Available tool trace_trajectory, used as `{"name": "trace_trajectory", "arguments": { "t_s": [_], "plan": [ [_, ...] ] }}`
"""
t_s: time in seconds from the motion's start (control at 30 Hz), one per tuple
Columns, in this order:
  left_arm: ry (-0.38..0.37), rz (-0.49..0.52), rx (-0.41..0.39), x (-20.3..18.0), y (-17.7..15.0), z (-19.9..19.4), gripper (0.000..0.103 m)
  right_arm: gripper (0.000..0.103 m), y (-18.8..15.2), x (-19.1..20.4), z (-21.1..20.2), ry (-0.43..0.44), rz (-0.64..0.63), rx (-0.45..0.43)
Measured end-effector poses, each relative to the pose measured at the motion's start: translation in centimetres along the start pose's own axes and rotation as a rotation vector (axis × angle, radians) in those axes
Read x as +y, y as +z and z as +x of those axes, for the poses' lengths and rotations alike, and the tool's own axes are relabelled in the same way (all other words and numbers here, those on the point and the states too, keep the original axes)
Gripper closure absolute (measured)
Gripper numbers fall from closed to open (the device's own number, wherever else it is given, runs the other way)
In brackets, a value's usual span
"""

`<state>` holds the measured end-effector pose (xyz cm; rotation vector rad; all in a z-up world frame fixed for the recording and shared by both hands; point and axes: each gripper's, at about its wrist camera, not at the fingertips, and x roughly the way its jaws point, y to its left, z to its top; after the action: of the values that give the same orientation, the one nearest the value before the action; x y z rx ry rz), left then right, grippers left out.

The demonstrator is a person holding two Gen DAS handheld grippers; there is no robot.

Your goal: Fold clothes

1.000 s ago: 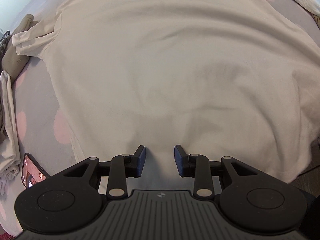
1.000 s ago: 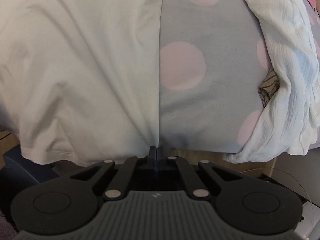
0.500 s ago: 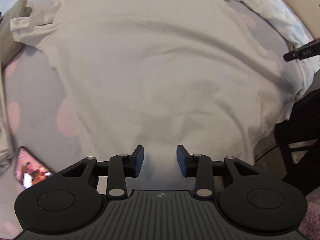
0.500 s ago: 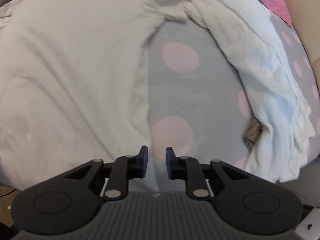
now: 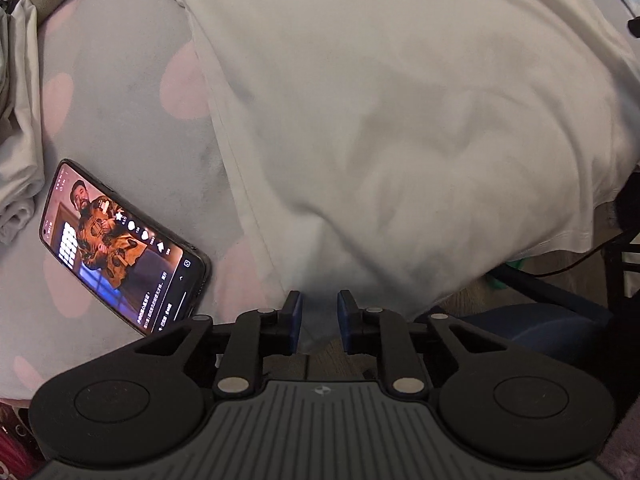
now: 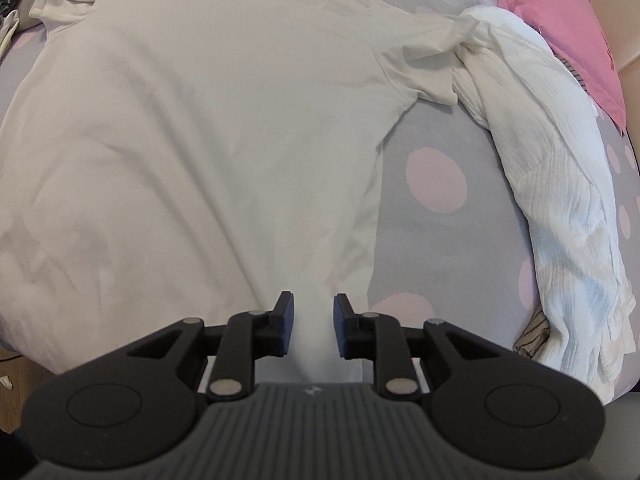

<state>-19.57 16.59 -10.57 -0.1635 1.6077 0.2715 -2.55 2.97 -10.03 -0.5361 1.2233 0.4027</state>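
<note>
A cream T-shirt [image 5: 400, 120] lies spread flat on a grey bed sheet with pink dots [image 5: 120, 100]. In the left wrist view my left gripper [image 5: 319, 314] points down at the shirt's lower left corner over the bed's edge. Its jaws are closing, with the hem fabric between the pads and a gap still showing. The right wrist view shows the whole T-shirt [image 6: 200, 120], sleeves out. My right gripper [image 6: 314, 322] hovers over its lower right part near the side seam. Its jaws are opening, with the cloth lying below them, not gripped.
A phone [image 5: 120, 248] with a lit screen lies on the sheet just left of the left gripper. A white crinkled garment [image 6: 560, 200] and a pink pillow [image 6: 560, 20] lie right of the shirt. More pale cloth [image 5: 20, 120] sits at the far left.
My right gripper let go of the shirt's side edge, opened and drew back, bringing the whole shirt into view. My left gripper slid left to the corner by the phone and its jaws narrowed.
</note>
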Motion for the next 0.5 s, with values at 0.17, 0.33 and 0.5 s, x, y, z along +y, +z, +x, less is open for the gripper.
{"name": "trace_trajectory", "arguments": {
  "t_s": [0.17,0.33,0.5],
  "plan": [
    [0.025,-0.010,0.013,0.04,0.40,0.54,0.093,0.079,-0.34,0.41,-0.37,-0.005,-0.018,-0.012],
    [0.069,-0.012,0.020,-0.14,0.08,0.35,0.093,0.079,-0.71,0.44,-0.26,-0.008,-0.018,-0.002],
    [0.077,-0.024,0.018,-0.14,0.40,0.71,0.093,0.079,-0.58,0.83,-0.45,-0.005,-0.031,-0.012]
  ]
}}
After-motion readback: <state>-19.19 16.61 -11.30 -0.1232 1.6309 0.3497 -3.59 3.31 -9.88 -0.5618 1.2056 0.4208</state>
